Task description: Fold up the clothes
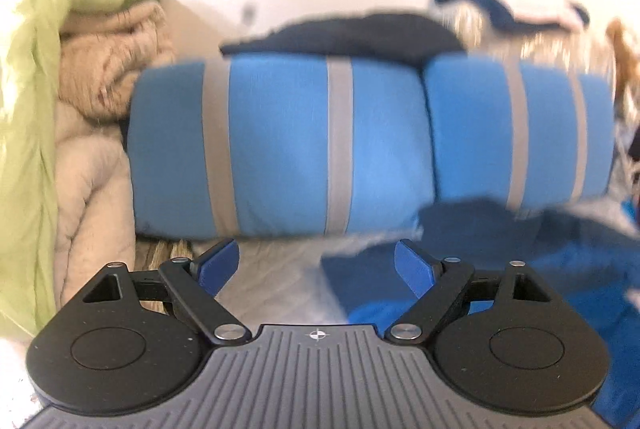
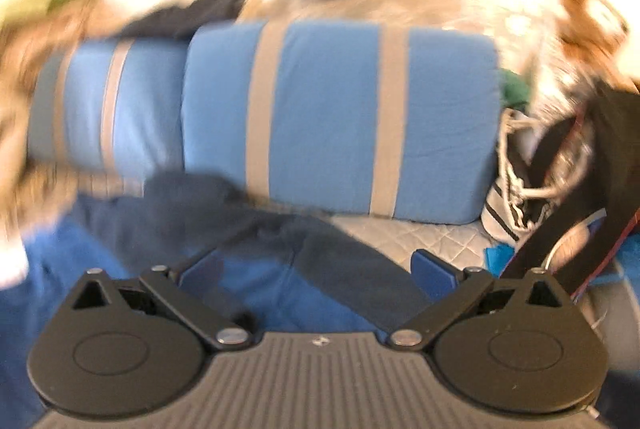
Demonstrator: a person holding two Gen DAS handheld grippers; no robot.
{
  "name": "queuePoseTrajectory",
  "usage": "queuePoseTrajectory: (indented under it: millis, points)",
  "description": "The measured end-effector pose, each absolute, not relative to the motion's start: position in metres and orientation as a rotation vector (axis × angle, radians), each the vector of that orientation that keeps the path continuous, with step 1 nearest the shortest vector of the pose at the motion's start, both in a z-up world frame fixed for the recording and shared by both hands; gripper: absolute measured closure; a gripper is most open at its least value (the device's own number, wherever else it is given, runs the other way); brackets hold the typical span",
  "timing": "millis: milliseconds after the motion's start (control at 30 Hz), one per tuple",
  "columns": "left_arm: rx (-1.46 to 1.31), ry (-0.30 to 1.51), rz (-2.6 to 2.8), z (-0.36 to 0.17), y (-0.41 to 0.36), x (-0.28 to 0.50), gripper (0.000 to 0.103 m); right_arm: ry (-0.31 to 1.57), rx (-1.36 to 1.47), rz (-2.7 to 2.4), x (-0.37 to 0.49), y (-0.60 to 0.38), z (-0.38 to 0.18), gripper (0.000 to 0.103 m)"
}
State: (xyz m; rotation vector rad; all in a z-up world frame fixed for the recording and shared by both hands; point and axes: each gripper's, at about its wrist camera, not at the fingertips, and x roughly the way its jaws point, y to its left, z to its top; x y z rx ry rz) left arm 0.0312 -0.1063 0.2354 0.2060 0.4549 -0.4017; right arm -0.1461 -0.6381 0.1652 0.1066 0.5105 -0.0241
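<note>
My left fingers (image 1: 316, 263) spread, empty; right fingers (image 2: 318, 267) spread over blue garment (image 2: 260, 289) on bed, near striped pillows (image 2: 336, 117). Left view alone shows beige blanket (image 1: 92, 149); right alone, bag (image 2: 520, 181).

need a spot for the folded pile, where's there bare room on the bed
One bare patch of quilted cover lies below the right striped pillow, between the dark garment and the bags. A smaller pale strip shows beyond the left gripper, before the other pillow. The blue garment and the beige blanket heap crowd elsewhere.
</note>
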Motion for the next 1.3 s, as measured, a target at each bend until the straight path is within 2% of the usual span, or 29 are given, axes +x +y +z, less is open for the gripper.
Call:
queuePoseTrajectory:
  millis: [367,567,767,1067,1167,1300]
  points:
    - [0.188,0.335,-0.467,0.269,-0.133,0.007,0.017,0.457,0.126,0.020,-0.160,-0.618,0.187,0.000]
    - [0.152,0.293,-0.489,0.293,-0.140,0.002,0.017,0.389,0.147,0.007,-0.161,-0.621,0.217,0.000]
    - [0.109,0.206,-0.505,0.339,-0.151,-0.004,0.017,0.317,0.167,-0.009,-0.161,-0.626,0.249,0.000]
    - [0.066,0.113,-0.522,0.403,-0.169,-0.033,0.017,0.119,0.179,-0.131,-0.188,-0.680,0.352,0.000]
    - [0.072,0.106,-0.548,0.403,-0.177,-0.043,0.016,0.024,0.198,-0.184,-0.211,-0.704,0.380,0.000]
    - [0.065,0.140,-0.597,0.383,-0.189,-0.050,0.015,-0.012,0.234,-0.219,-0.235,-0.729,0.385,0.000]
